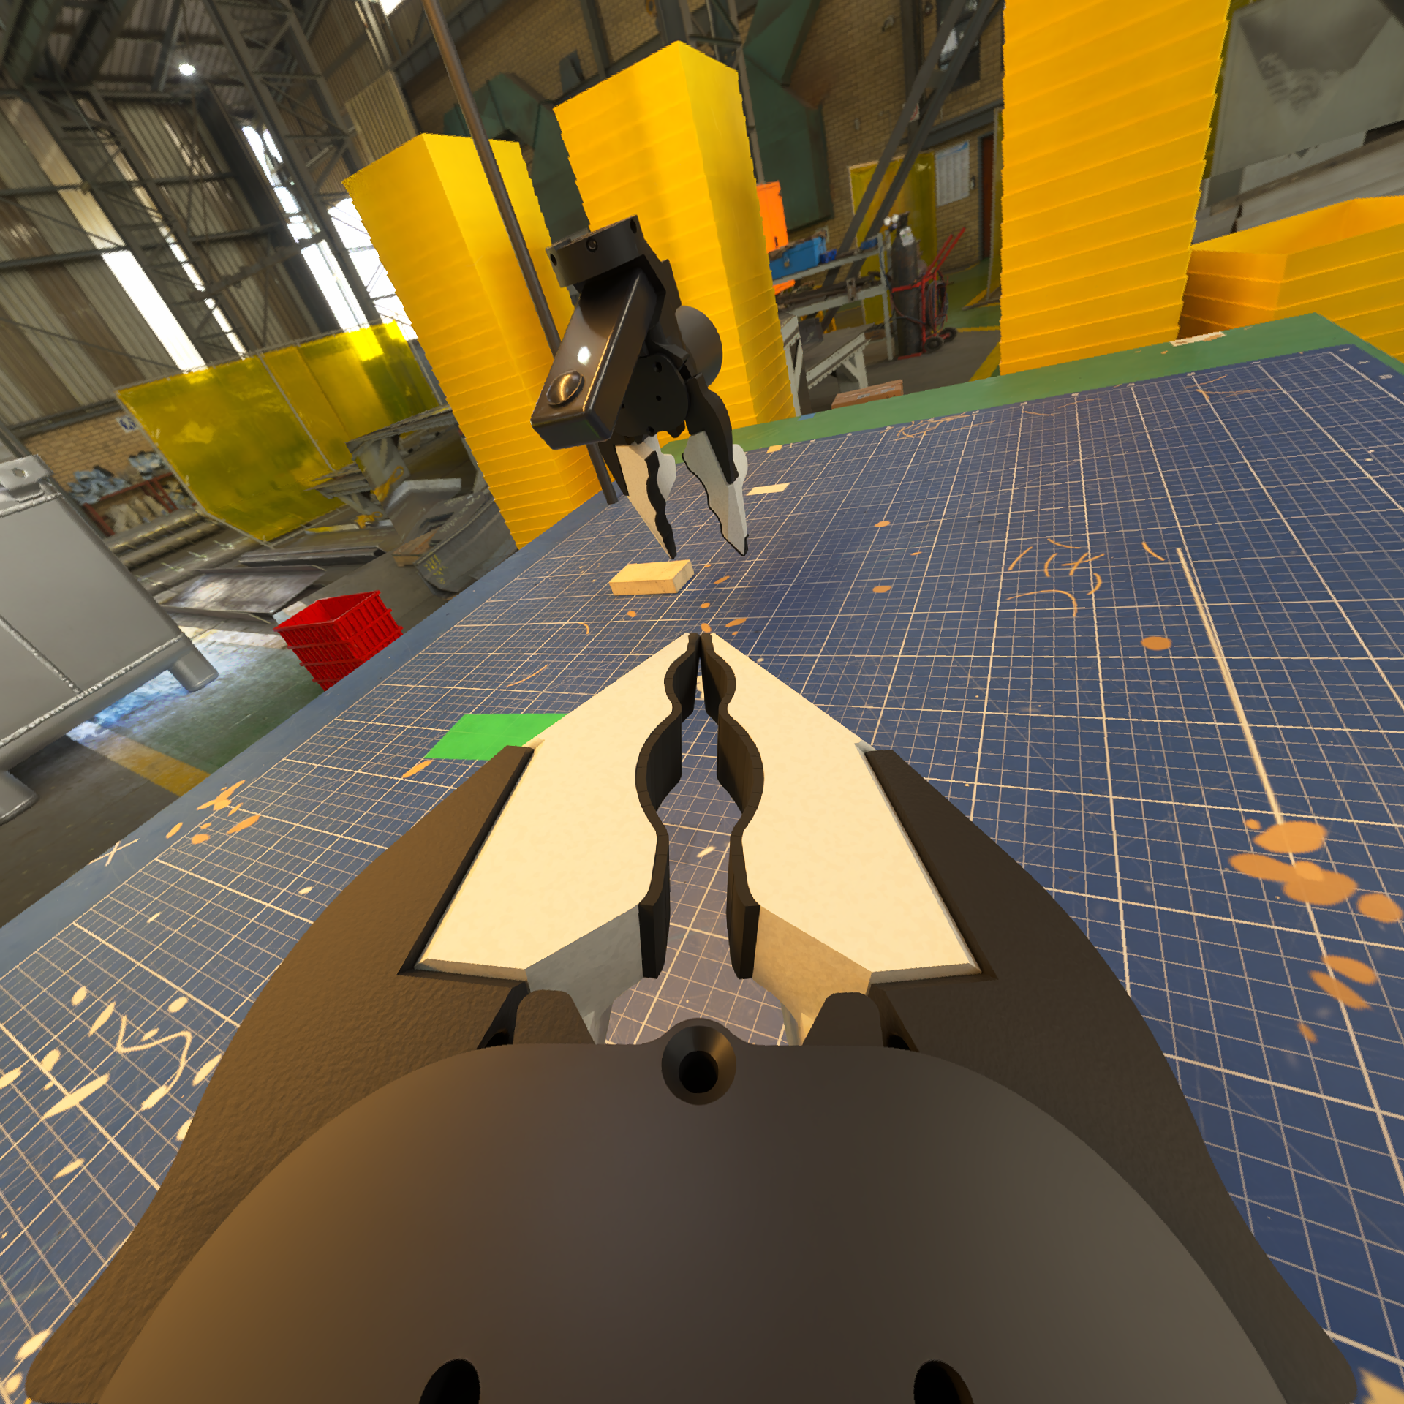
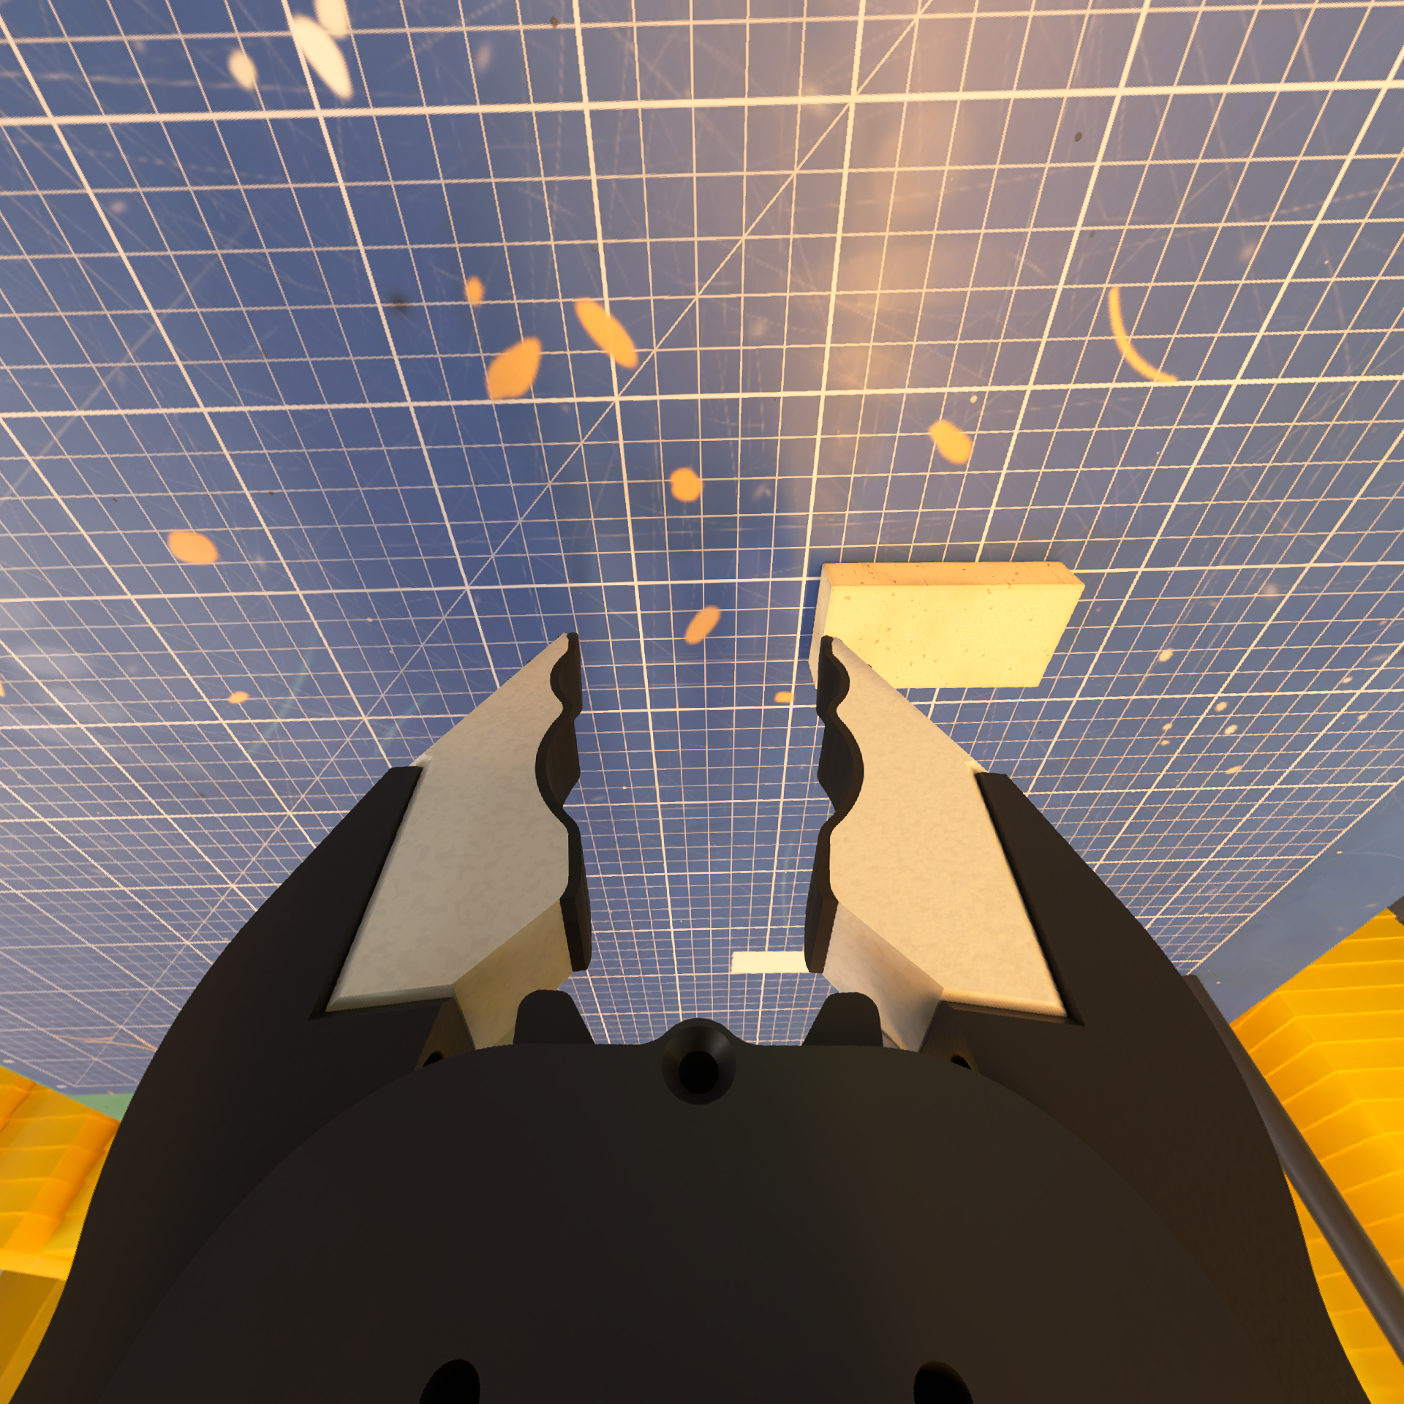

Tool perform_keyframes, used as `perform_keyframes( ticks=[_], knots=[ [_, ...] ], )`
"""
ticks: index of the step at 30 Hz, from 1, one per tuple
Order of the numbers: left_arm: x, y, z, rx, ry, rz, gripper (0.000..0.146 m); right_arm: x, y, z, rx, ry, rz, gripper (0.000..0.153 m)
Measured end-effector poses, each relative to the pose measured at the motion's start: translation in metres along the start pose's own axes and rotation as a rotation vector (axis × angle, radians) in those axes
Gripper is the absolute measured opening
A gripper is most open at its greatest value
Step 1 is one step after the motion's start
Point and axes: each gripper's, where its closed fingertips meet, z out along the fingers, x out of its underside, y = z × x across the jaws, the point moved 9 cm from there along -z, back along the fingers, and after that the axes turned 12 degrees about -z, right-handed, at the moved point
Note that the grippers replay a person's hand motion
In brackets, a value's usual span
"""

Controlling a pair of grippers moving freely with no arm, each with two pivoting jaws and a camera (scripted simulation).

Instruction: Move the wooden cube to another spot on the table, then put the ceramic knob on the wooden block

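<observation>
Right claw above the wooden block

Right claw (image 2: 697, 638) hangs spread and empty over the blue gridded table (image 2: 304, 456), wooden block (image 2: 950, 627) beside its tip; left claw (image 1: 699, 638) is pressed together, empty.

Two grippers: the left gripper (image 1: 700, 637) and the right gripper (image 1: 703, 543), each with two fingers, four fingers in all. One pale wooden block (image 1: 651, 577) lies on one bench (image 1: 1064, 684), which carries one blue grid mat (image 1: 950, 760). One green patch (image 1: 486, 735) and two small pale patches, one (image 1: 767, 489) at the far side, mark the mat. One red crate (image 1: 339, 637) stands on the floor. Three tall yellow stacks (image 1: 448, 319) rise behind
</observation>
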Motion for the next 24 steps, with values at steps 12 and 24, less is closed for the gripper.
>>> perform_keyframes(
  ticks=[12, 24],
  knots=[
    [-0.035, 0.029, -0.051, -0.155, -0.061, 0.103, 0.0, -0.003, 0.042, -0.084, 0.307, -0.161, 0.156, 0.088],
    [-0.073, 0.137, -0.169, -0.562, -0.111, 0.264, 0.0, -0.269, 0.124, -0.081, 0.271, -0.658, 0.042, 0.087]
  ],
)
